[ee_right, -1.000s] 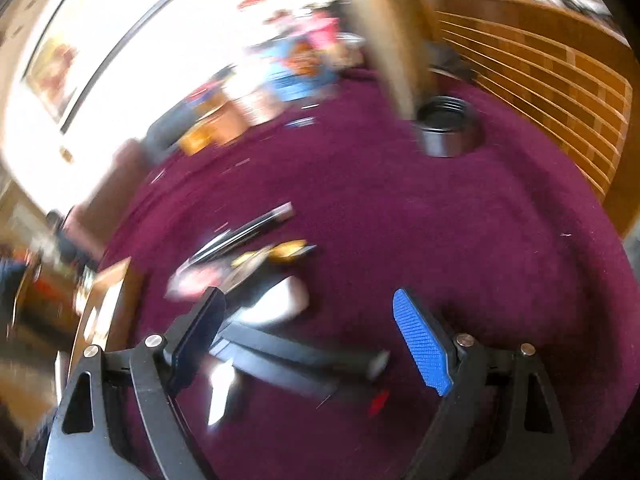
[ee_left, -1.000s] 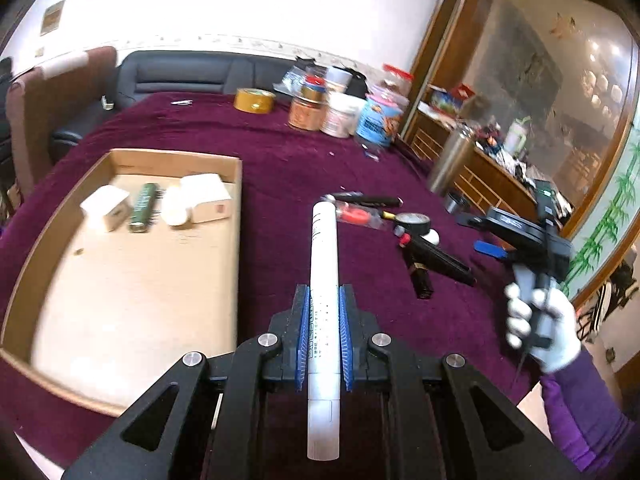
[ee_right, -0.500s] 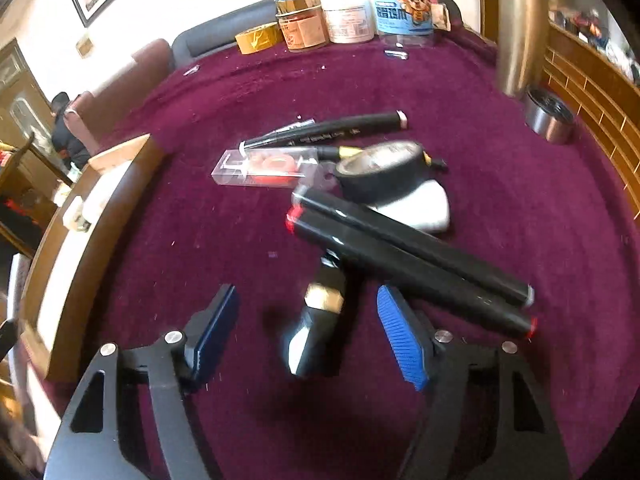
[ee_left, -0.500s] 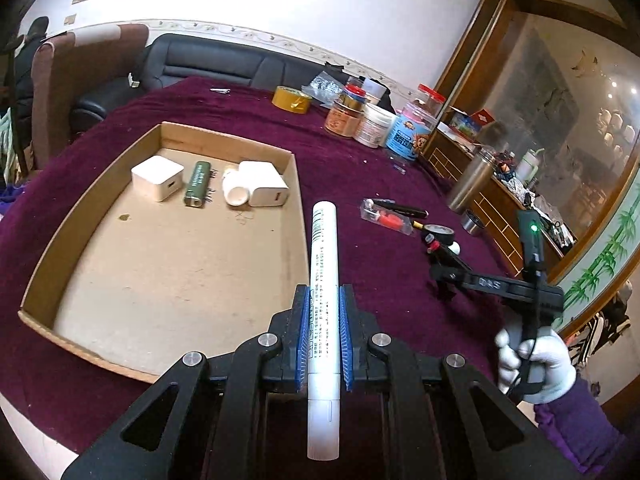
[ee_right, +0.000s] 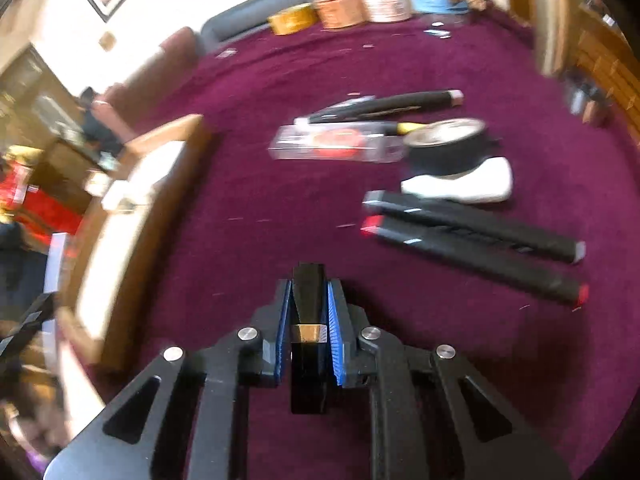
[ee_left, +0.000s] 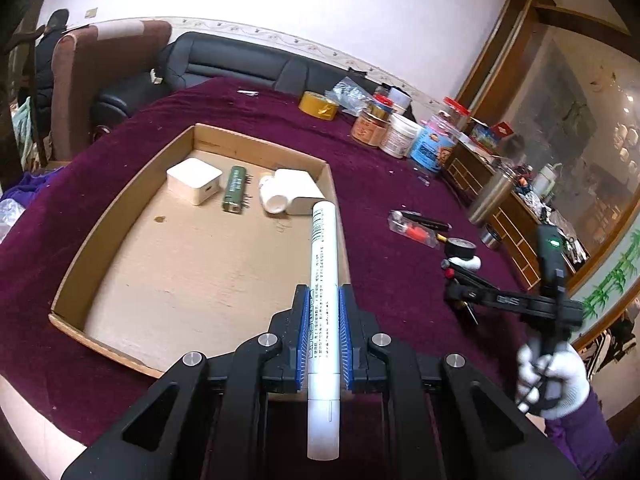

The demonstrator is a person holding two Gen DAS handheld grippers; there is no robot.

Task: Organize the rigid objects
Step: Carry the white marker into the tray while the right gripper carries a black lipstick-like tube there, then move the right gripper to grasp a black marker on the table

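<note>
- Two grippers are loaded: the left gripper (ee_left: pixel 324 332) is clamped on a white marker (ee_left: pixel 325 280), and the right gripper (ee_right: pixel 307 332) is clamped on a small black object with a gold band (ee_right: pixel 307 320).
- The white marker is held near its rear half, with its long axis running straight forward along the fingers; its front tip is seen over the right-hand wall of the cardboard tray (ee_left: pixel 96 236), about level with the things already inside.
- The tray floor is seen lying forward and to the left of the left jaws, so a short shift leftward and downward is judged to be what the coming release calls for.
- In the tray's far part, a white charger block (ee_left: pixel 195 180), a green cylinder (ee_left: pixel 235 189) and a white pipe elbow (ee_left: pixel 290 196) are lined up side by side, the elbow just beyond the marker's tip.
- The black object is gripped along the fingers too, pointing forward over the purple tablecloth (ee_right: pixel 240 216), well apart from the tray, whose blurred corner (ee_right: pixel 176 128) is seen to the left of the right jaws.
- The left hand is judged to be the nearer one to the tray.
- Still out on the cloth are two black markers (ee_right: pixel 472 240) lying side by side, a roll of black tape (ee_right: pixel 444 148) resting on a white piece, a clear case (ee_right: pixel 336 144) and a black pen (ee_right: pixel 400 102).
</note>
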